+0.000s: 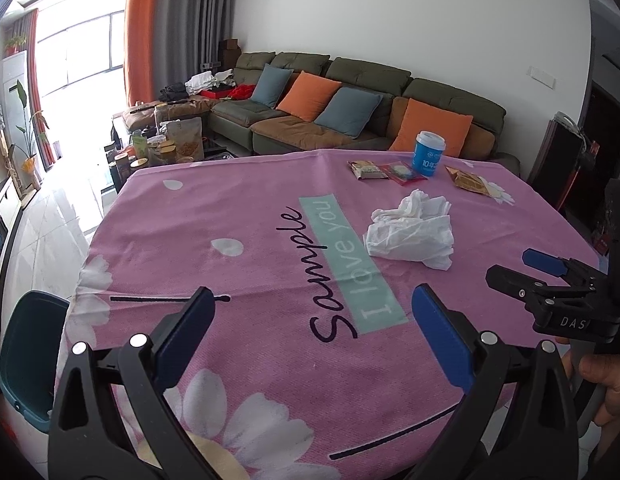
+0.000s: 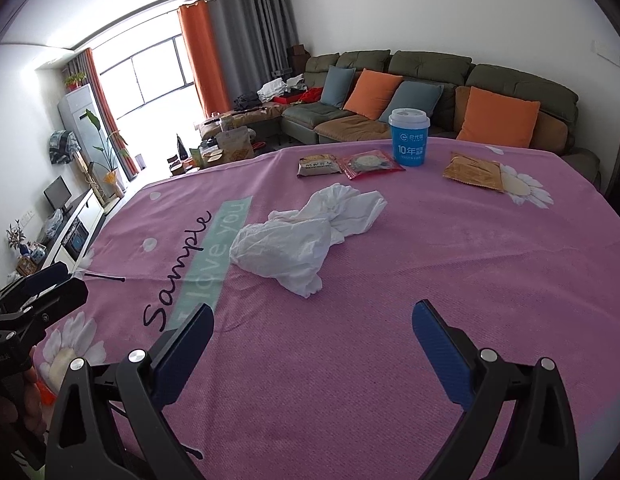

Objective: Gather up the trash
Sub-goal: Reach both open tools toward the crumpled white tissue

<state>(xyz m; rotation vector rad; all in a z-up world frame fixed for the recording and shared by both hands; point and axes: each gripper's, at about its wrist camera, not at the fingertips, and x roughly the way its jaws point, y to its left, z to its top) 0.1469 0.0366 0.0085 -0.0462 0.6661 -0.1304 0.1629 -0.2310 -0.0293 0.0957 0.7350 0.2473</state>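
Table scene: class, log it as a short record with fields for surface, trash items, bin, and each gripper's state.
surface: pink tablecloth printed with daisies and "Sample I love you"
nearest trash: crumpled white plastic bag, mid-table
far trash: blue paper cup upright; three snack wrappers, grey, red, brown, lying flat
bin: teal bin beside the table's left edge
left gripper: open, empty
right gripper: open, empty
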